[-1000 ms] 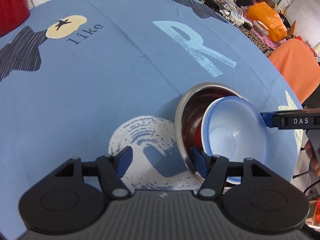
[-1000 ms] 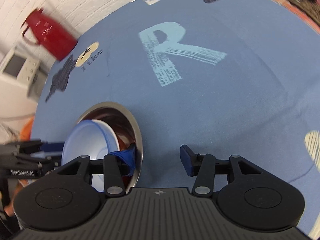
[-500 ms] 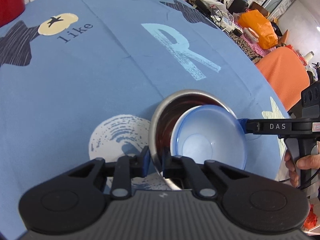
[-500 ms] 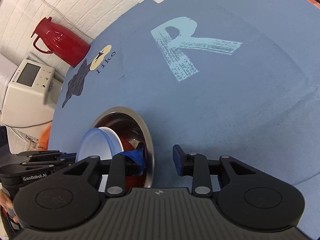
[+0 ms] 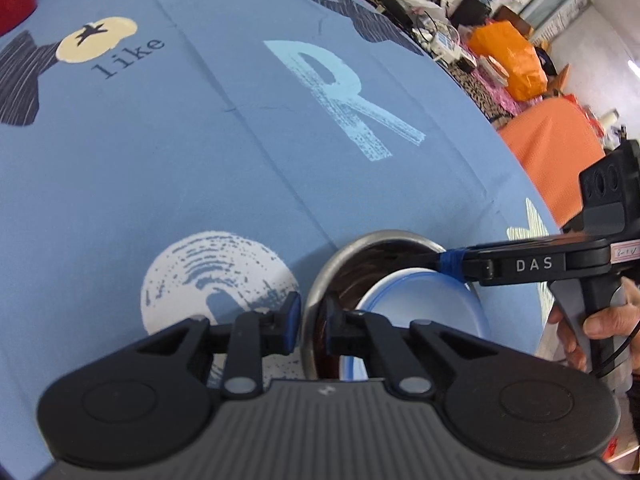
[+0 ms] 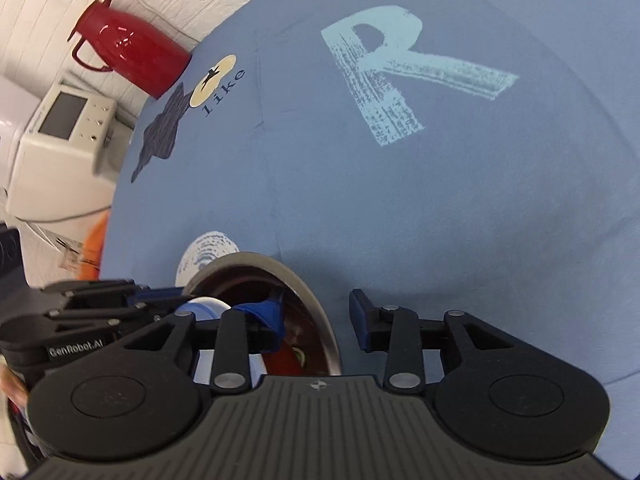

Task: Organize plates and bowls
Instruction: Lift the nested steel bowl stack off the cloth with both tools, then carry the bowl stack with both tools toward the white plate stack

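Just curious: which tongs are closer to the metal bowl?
Left. The left tongs pinch the metal bowl by its rim; the right tongs, open, straddle its opposite rim.

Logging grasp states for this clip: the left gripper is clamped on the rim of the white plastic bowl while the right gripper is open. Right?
Not quite. In the left wrist view the left gripper is clamped on the rim of the steel bowl, not the white plastic bowl nested inside it. The right gripper is open, as you said.

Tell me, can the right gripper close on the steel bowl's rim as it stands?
Probably yes: the right gripper is open and straddles the steel bowl rim, one finger inside, one outside. The left gripper pinches the opposite rim, clear of it.
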`<state>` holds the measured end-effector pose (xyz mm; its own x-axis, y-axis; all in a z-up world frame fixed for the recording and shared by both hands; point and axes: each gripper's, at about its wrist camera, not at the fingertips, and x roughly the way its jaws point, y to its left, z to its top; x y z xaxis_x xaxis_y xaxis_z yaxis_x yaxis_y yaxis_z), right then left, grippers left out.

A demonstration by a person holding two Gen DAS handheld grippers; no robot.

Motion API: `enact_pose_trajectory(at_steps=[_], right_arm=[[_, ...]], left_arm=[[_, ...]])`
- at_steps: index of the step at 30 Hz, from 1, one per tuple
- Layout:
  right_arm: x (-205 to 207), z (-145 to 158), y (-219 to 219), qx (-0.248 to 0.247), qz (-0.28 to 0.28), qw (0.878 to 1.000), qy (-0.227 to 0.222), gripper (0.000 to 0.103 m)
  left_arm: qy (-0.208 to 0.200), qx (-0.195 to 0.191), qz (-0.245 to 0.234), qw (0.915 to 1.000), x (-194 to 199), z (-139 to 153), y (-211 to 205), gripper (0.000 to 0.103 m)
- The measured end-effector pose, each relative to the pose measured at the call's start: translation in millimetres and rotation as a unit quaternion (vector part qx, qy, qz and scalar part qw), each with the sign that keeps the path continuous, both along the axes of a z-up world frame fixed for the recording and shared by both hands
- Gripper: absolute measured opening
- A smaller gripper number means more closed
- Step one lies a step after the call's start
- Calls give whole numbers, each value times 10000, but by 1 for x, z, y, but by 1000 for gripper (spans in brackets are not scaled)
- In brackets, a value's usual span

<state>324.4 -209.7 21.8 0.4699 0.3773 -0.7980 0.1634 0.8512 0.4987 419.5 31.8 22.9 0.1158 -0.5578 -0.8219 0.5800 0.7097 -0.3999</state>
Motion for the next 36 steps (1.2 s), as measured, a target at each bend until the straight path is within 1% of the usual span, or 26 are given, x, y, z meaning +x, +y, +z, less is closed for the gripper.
enact_pose_trajectory(at_steps=[1, 2, 3, 4, 5, 7, 9, 12, 13, 15, 16, 18, 21, 25, 30, 33, 36], right_arm=[[-7, 5, -3, -177, -29, 9998, -98, 19], [-15, 11, -6, -296, -60, 9993, -233, 22], [-25, 18, -9, -382, -140, 9984, -386, 22], [-39, 26, -13, -491, -259, 9966, -611, 23], [-51, 31, -13, -604, -253, 9950, -752, 23], [-78, 38, -10, -686, -176, 9934, -904, 23], [-105, 37, -5, -583, -88, 9934, -988, 23], [-123, 28, 5, -400, -53, 9955, -854, 23], [-122, 25, 9, -313, -15, 9963, -802, 23], [-116, 19, 15, -330, -7, 9972, -677, 23], [-116, 18, 16, -298, -9, 9972, -683, 25], [-113, 15, 16, -184, -48, 9974, -692, 25], [-109, 15, 16, -197, -9, 9973, -703, 25], [-96, 14, 11, -522, -86, 9961, -710, 26], [-74, 12, 3, -950, -140, 9916, -869, 26], [-62, 7, -3, -925, -131, 9925, -790, 25], [-67, 7, -6, -859, -131, 9931, -783, 25]], left_arm=[[-4, 85, -57, 9999, 1, -1, 0, 12], [-26, 132, -100, 9999, 2, -2, 0, 22], [-41, 151, -110, 9998, 3, -3, 1, 31], [-21, 160, -49, 9999, 5, -6, 3, 35], [18, 137, -7, 9999, 7, -7, 5, 39], [82, 33, 14, 10000, 9, -10, 8, 40], [102, -5, 55, 9999, 9, -12, 10, 44], [39, 31, 60, 10000, 8, -11, 10, 47], [37, 39, 60, 10000, 8, -11, 10, 47], [3, 74, 66, 10000, 7, -11, 9, 49], [-34, 101, 74, 9999, 6, -10, 9, 50], [-115, 132, 70, 9998, 4, -10, 8, 51], [-86, 133, 110, 9998, 6, -10, 9, 52], [-40, 128, 175, 9998, 8, -11, 9, 53], [1, 121, 295, 9995, 10, -11, 12, 55], [52, 103, 350, 9993, 10, -13, 13, 57], [103, 147, 309, 9994, 9, -14, 15, 57]])
